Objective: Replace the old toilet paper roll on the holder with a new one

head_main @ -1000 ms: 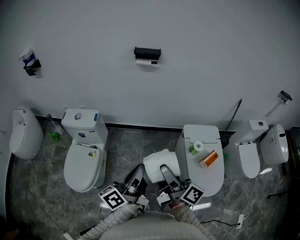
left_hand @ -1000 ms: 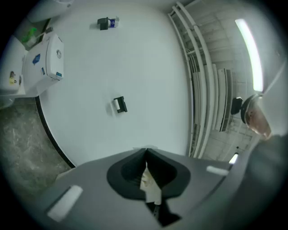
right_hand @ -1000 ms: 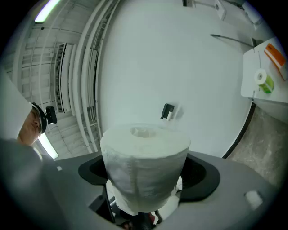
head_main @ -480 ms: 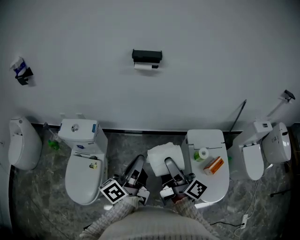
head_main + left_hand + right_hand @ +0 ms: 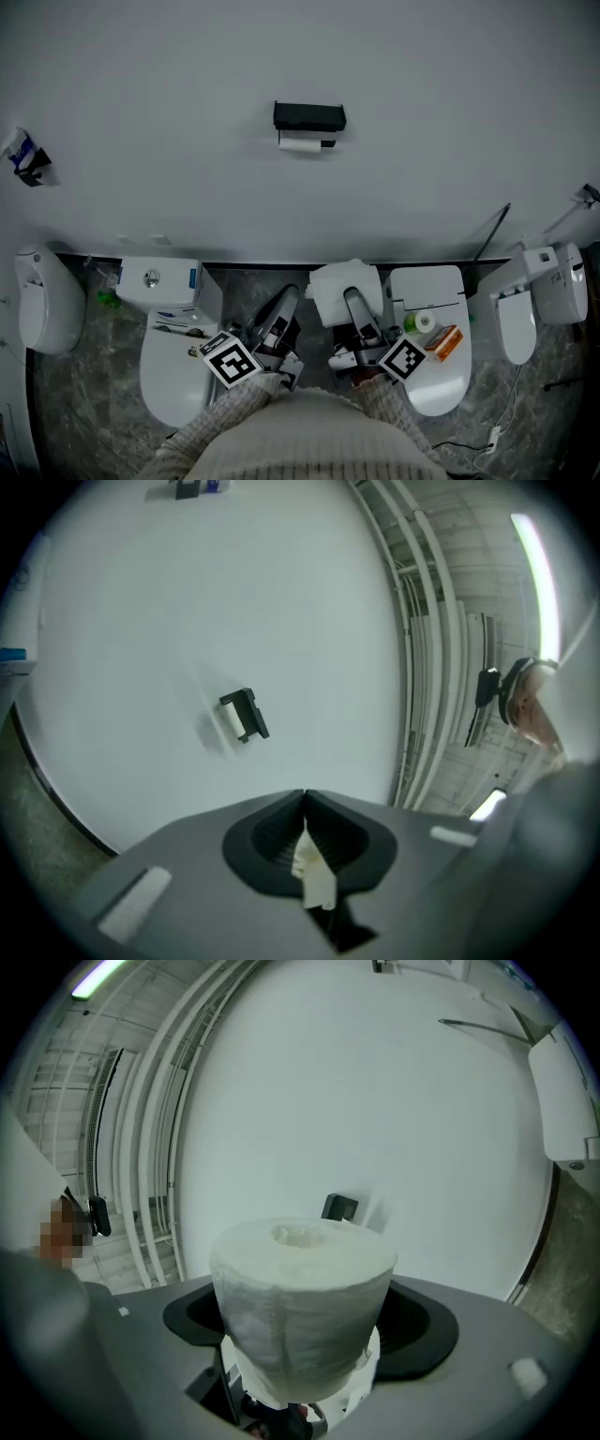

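Head view: right gripper (image 5: 349, 298) hugs the new roll (image 5: 337, 279), left gripper (image 5: 289, 298) pinches a paper scrap (image 5: 312, 869). Seems the carrying step; next, reach the holder (image 5: 309, 116) at twelve o'clock.

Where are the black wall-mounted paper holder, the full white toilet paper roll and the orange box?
black wall-mounted paper holder (image 5: 309, 116): head view, its top cover.
full white toilet paper roll (image 5: 298, 1312): right gripper view, its side.
orange box (image 5: 443, 342): head view, its top face.

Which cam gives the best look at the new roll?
Right gripper view: the new roll fills the centre, top end and side clear. Head view shows it small, from above. Left gripper view misses it.
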`<action>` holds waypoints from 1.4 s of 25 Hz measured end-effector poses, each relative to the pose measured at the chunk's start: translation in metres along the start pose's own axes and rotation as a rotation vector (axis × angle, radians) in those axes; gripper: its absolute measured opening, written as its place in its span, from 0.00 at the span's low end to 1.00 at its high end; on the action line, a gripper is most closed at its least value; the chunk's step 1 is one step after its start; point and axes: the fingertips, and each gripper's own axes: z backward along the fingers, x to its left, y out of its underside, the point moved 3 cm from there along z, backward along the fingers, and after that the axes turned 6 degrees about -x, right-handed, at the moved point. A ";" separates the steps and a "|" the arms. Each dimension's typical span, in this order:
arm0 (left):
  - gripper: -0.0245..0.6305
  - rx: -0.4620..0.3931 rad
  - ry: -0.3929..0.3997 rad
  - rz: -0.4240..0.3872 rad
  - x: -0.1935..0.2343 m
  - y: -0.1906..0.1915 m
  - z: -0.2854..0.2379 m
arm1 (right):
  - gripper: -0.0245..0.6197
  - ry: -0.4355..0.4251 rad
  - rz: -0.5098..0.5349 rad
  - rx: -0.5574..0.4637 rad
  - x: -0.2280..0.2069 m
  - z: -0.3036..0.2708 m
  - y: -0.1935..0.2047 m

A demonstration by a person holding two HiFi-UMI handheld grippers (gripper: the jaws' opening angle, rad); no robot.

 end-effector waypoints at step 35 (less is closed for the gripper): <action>0.03 -0.065 -0.063 0.068 0.133 -0.049 -0.186 | 0.71 0.010 -0.054 0.042 -0.113 -0.187 -0.092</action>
